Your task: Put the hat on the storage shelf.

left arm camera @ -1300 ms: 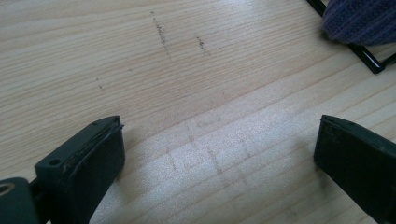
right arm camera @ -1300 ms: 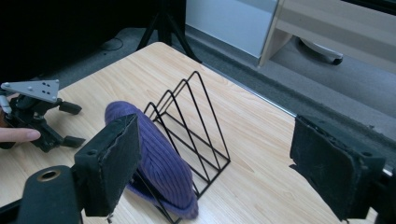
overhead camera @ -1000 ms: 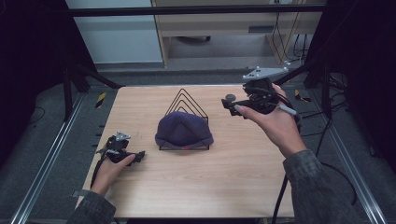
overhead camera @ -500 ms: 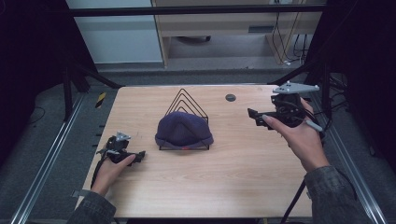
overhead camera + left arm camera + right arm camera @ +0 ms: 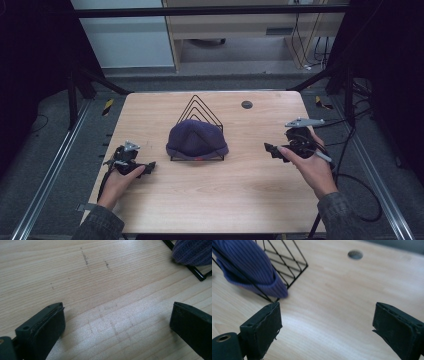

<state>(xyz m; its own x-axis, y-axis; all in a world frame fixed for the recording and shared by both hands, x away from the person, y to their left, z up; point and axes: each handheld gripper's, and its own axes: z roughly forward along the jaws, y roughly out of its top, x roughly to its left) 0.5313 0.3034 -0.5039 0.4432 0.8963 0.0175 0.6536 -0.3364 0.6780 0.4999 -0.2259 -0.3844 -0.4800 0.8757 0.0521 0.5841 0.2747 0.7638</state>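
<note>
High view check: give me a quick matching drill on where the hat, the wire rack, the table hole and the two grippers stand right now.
Things:
1. hat
2. wire rack
3. hole
4. left gripper
5. right gripper

States:
A. open, right of the rack
B. draped over the rack's front
C. far side of the table
D. open, near left edge
E. standing mid-table, black

Pairs: 1-B, 2-E, 3-C, 4-D, 5-A

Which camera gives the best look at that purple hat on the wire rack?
The high view: the whole hat shows, draped over the front of the rack, between the two grippers. The right gripper view gives a closer look at its ribbed knit and brim, but cuts it off at the frame's edge. The left gripper view catches only a corner.
</note>
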